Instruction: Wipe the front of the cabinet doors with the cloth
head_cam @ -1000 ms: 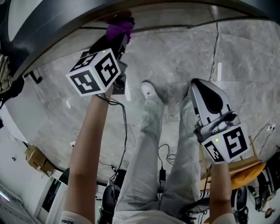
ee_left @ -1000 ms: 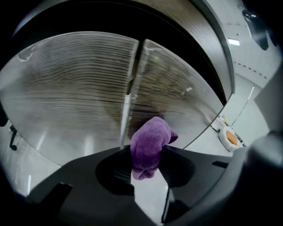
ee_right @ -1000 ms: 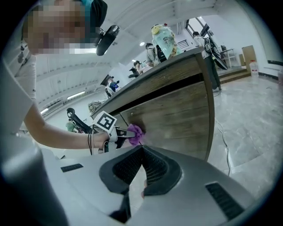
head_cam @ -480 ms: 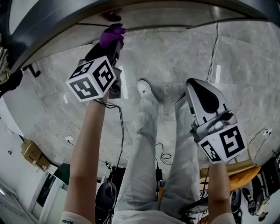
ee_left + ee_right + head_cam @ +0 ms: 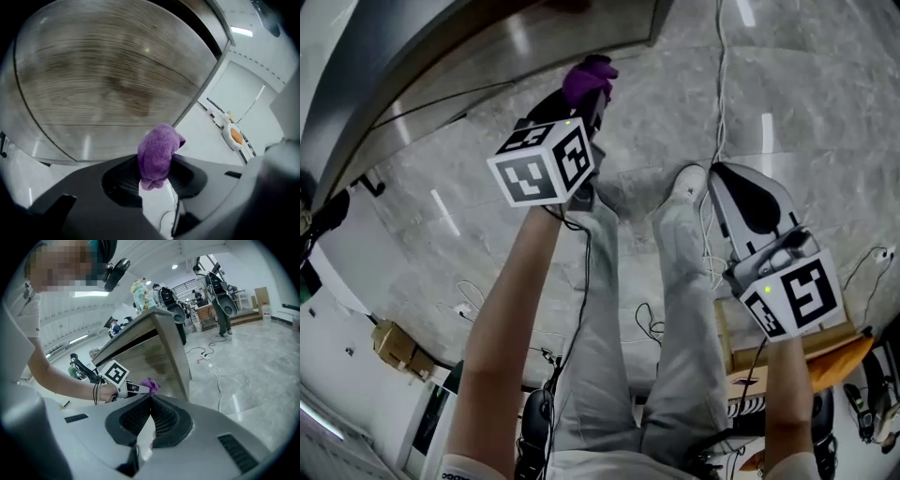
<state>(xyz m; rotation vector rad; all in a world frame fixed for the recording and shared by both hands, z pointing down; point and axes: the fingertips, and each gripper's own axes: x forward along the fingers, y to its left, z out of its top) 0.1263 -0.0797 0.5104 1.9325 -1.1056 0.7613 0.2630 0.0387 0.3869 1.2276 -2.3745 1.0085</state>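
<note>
Left gripper view: left tongs (image 5: 157, 174) clamp purple cloth (image 5: 158, 151) near cabinet door (image 5: 108, 84); right tongs (image 5: 150, 401) closed, empty

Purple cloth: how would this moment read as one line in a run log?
left tool: shut on purple terry cloth | cloth: at wood-grain cabinet door, contact unclear | right tool: shut, empty

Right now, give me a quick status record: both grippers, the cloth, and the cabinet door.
left gripper: shut on purple cloth
right gripper: shut, nothing between its jaws
cabinet door: wood-grain front, straight ahead of the left gripper
purple cloth to cabinet door: close to its lower part; cannot tell if touching
</note>
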